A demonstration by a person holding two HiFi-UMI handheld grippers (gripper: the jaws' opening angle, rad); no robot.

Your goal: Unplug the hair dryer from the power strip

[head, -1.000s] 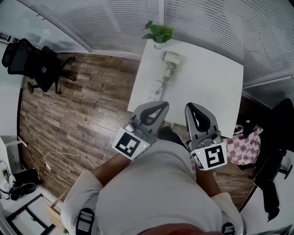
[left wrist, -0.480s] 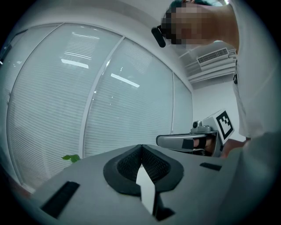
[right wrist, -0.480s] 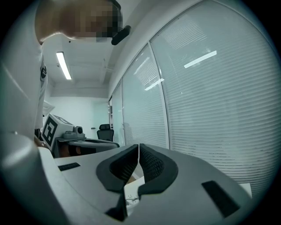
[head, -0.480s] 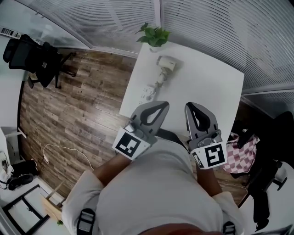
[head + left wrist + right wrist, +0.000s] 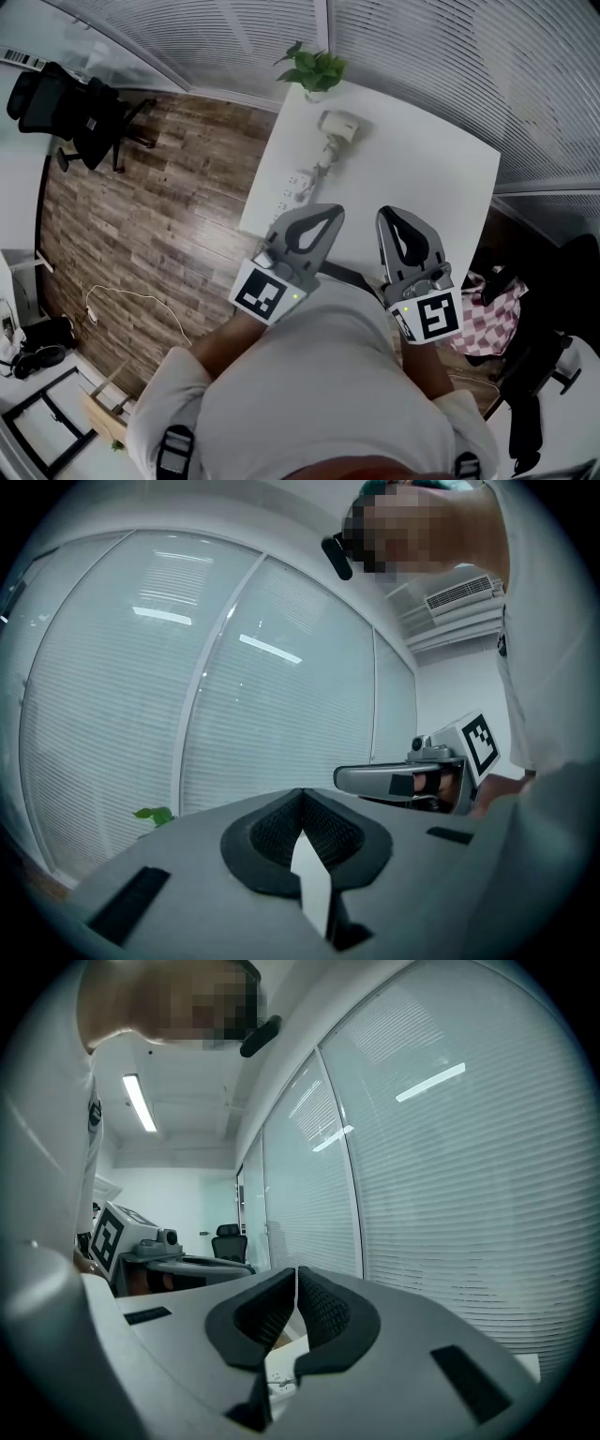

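The person is closing in on the table. The left gripper and right gripper are staying clenched and empty at its near edge. The hair dryer is lying near the far-left corner, apparently still plugged into the power strip along the left edge, so the reach is only beginning.

A pale hair dryer lies flat, its handle pointing toward the white power strip nearby.

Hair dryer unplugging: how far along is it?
Done: nothing visible yet. The hair dryer lies on the table, its cord leading to the power strip. In hand: nothing; left gripper and right gripper are shut, empty, away from the strip. Left: reach, grip the plug, pull.
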